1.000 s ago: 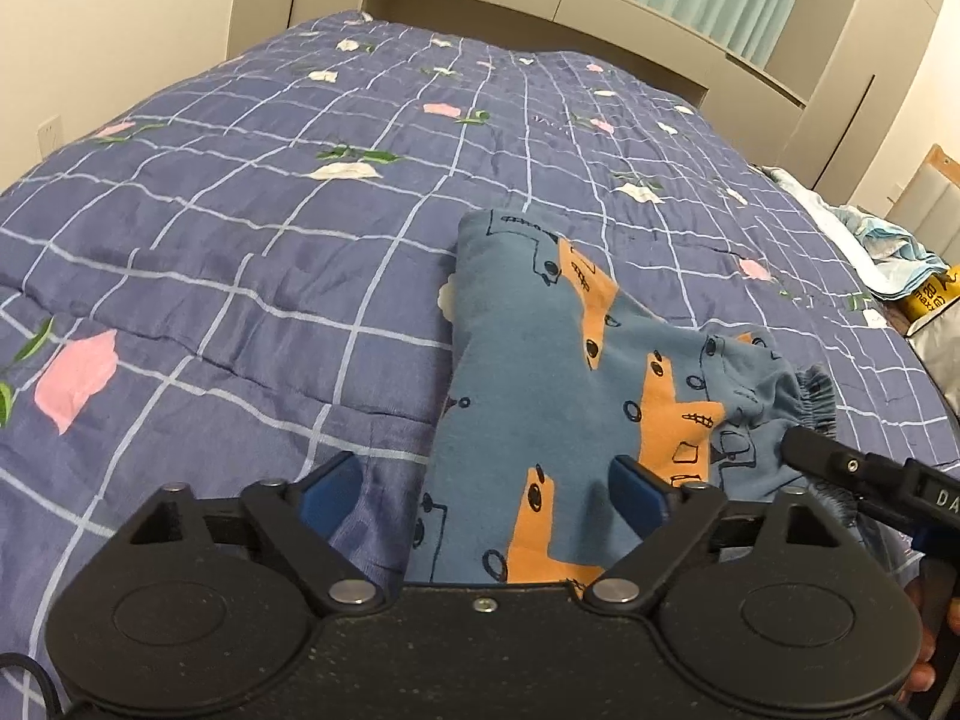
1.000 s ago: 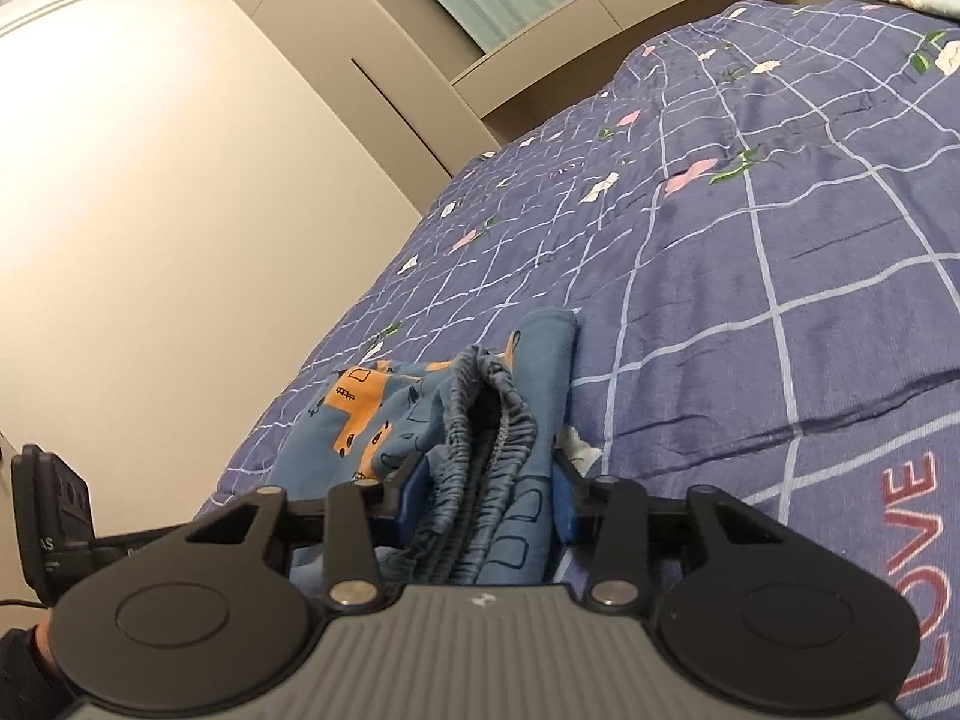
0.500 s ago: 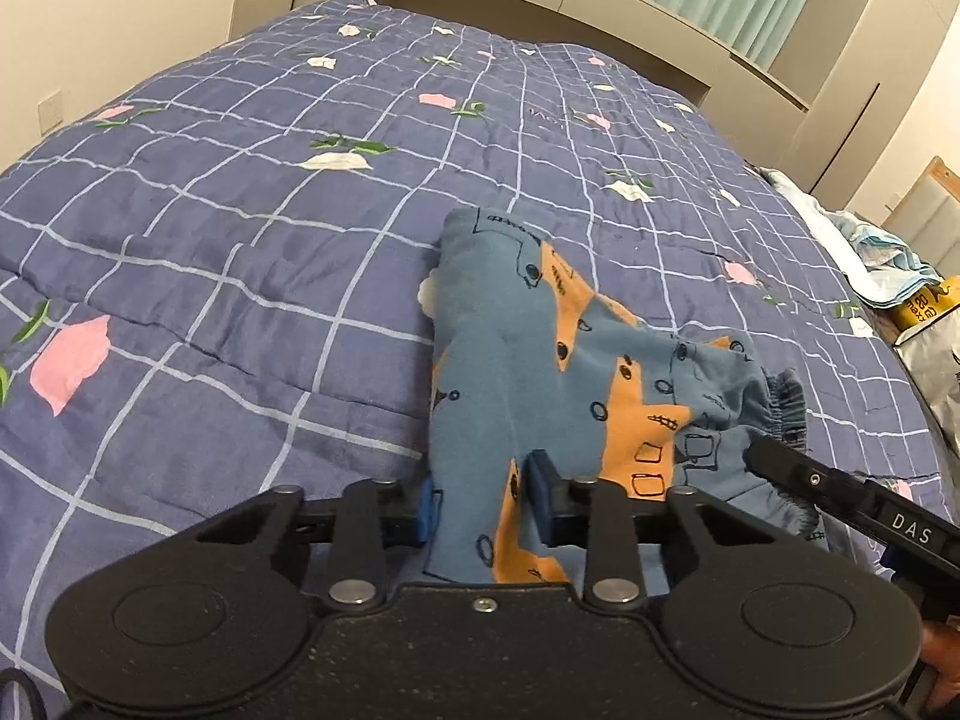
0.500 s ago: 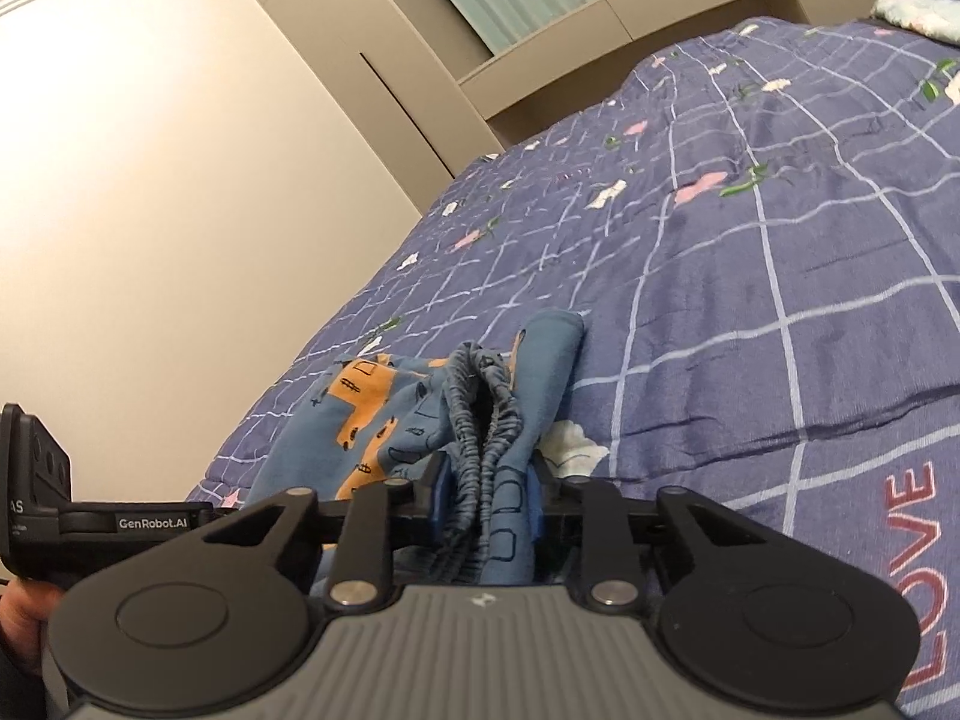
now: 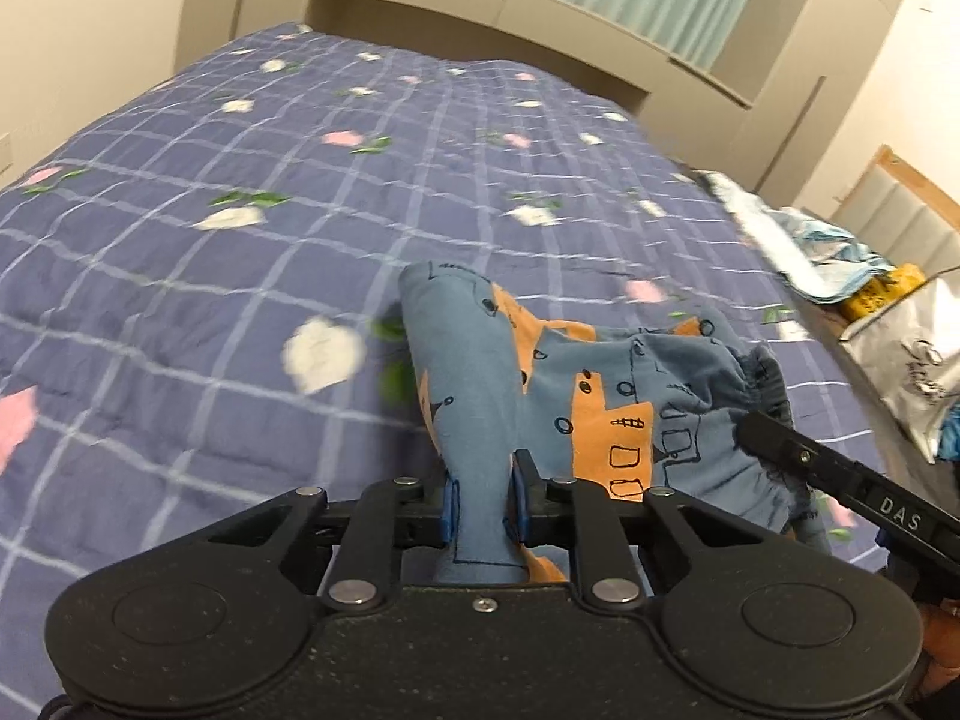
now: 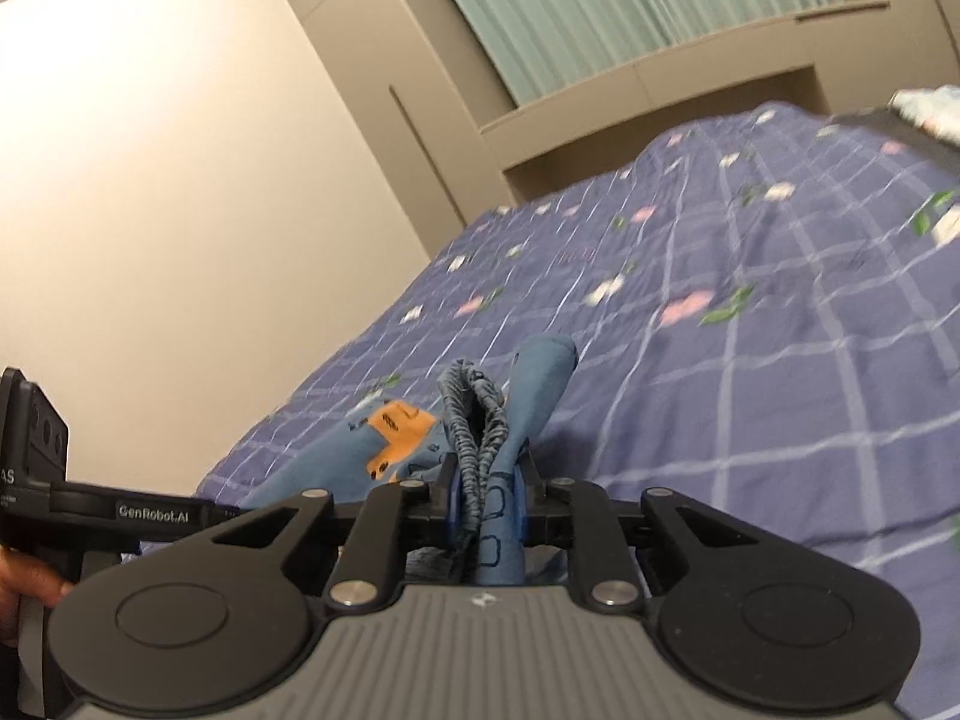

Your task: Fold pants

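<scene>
The pants (image 5: 540,384) are small, blue with orange vehicle prints and an elastic waistband. They hang lifted above the purple checked bedspread (image 5: 240,240). My left gripper (image 5: 483,507) is shut on a bunched fold of the blue fabric. My right gripper (image 6: 486,501) is shut on the gathered waistband (image 6: 480,420); the pants also show in the right wrist view (image 6: 396,438). The right gripper shows at the right edge of the left wrist view (image 5: 840,480), at the waistband.
The bed's beige headboard shelf (image 5: 510,0) and green curtains are at the back. Crumpled cloth and a yellow item (image 5: 840,264) lie past the bed's right side beside a white bag (image 5: 912,354). A beige wall (image 6: 180,210) stands left of the bed.
Both grippers closed on the pants, the left on the leg fabric, the right on the waistband. Both then rose, lifting the pants off the bedspread.
</scene>
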The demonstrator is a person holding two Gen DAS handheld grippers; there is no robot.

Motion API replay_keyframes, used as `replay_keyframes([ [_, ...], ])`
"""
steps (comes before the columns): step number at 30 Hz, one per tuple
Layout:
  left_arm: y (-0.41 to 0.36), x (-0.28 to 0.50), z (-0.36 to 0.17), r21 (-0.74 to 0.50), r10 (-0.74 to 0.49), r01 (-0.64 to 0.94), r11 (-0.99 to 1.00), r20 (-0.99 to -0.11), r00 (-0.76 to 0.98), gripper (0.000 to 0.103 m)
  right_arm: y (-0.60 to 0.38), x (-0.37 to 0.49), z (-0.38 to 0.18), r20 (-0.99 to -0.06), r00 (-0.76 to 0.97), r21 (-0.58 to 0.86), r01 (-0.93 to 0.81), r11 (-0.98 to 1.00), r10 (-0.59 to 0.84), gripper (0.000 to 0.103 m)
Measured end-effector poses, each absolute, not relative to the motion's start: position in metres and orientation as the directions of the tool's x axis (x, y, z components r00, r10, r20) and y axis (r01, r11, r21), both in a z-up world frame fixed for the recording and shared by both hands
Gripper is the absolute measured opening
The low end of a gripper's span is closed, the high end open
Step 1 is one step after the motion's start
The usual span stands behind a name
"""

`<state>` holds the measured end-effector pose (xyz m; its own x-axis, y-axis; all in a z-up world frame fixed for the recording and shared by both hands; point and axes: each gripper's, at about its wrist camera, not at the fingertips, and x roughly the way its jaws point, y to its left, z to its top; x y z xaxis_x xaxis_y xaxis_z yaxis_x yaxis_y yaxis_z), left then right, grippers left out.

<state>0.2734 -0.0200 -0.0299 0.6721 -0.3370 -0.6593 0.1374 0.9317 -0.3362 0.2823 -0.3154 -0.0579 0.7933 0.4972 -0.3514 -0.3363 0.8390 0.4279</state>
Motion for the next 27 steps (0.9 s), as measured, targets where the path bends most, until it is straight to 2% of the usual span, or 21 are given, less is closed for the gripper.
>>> replay_keyframes([
  [7,-0.075,0.284,-0.022,-0.358,-0.417,0.232,0.905,-0.629,0.656,0.020,-0.364,0.267,-0.038,-0.328,0.856,0.377,-0.270,0.886,0.400,0.018],
  [11,-0.099,0.286,-0.029,-0.360,-0.442,0.262,0.895,-0.642,0.626,0.020,-0.386,0.259,-0.045,-0.349,0.867,0.384,-0.213,0.898,0.355,0.018],
  [20,-0.111,0.284,-0.045,-0.330,-0.418,0.258,0.908,-0.680,0.602,0.021,-0.404,0.256,-0.072,-0.391,0.857,0.425,-0.157,0.892,0.337,0.018],
  [24,-0.112,0.285,-0.044,-0.321,-0.412,0.258,0.911,-0.688,0.597,0.024,-0.405,0.256,-0.076,-0.395,0.857,0.426,-0.148,0.893,0.331,0.019],
  [27,-0.112,0.286,-0.044,-0.326,-0.409,0.248,0.912,-0.696,0.590,0.033,-0.405,0.254,-0.077,-0.413,0.857,0.415,-0.126,0.901,0.310,0.024],
])
